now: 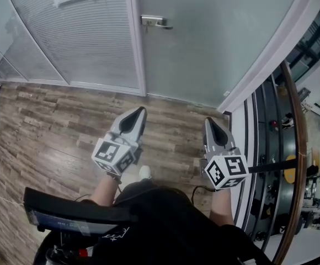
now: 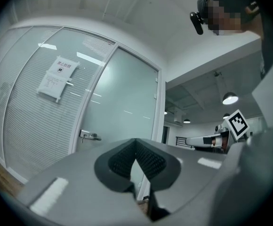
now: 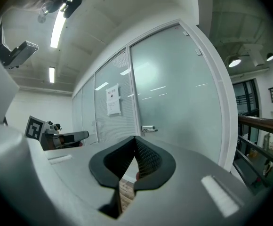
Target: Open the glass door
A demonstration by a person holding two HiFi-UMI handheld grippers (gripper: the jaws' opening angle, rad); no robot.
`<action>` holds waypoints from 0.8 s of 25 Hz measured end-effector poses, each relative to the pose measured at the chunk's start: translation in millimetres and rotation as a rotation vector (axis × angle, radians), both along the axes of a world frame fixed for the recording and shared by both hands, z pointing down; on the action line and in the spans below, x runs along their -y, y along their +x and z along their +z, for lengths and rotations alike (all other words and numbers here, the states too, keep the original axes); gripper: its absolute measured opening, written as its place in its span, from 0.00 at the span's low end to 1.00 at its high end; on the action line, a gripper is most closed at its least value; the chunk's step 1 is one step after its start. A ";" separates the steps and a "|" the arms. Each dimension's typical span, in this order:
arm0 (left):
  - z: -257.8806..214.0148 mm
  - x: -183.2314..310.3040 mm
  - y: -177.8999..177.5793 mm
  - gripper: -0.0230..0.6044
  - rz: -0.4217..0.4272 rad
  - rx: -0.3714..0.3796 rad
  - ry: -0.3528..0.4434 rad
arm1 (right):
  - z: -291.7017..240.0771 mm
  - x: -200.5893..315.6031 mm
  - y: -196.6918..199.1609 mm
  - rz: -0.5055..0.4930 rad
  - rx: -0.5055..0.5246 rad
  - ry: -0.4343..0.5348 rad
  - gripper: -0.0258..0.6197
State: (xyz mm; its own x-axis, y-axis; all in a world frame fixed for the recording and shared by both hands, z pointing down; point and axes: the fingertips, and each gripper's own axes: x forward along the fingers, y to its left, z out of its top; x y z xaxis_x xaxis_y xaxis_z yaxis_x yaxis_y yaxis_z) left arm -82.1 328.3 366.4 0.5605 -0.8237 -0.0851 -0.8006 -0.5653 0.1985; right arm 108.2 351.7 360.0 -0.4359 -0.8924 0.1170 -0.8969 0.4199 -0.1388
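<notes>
The left gripper [image 1: 142,111], shut and empty, is held nearly in line with the door handle [image 1: 155,21], a level lever set at the left edge of the glass door [image 1: 220,43], well ahead. The right gripper [image 1: 208,121], equally shut and empty, is held farther off.

- Open floor [image 1: 171,120] lies between me and the shut glass door [image 1: 220,43]
- Its handle [image 1: 155,21] is unobstructed
- A white wall [image 1: 284,43] and a railing [image 1: 296,120] hem my right side

The person wore a black top [image 1: 165,225] and a white shoe [image 1: 144,173]. The grey, pointed left gripper [image 1: 142,111] and right gripper [image 1: 208,121] each had a black-and-white marker cube [image 1: 115,154]. Black bumpy pads [image 2: 151,162] lined the inside.
</notes>
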 end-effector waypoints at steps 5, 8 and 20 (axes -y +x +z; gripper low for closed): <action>1.5 31.5 -8.2 0.04 0.015 -0.003 -0.003 | -1.0 29.1 -13.2 0.020 0.002 0.004 0.04; 0.4 49.3 -17.9 0.04 0.017 -0.002 0.005 | -4.2 45.6 -25.1 0.026 -0.004 0.014 0.04; -6.3 103.4 -49.0 0.04 0.040 -0.007 0.018 | -13.8 98.4 -66.8 0.030 -0.020 0.025 0.04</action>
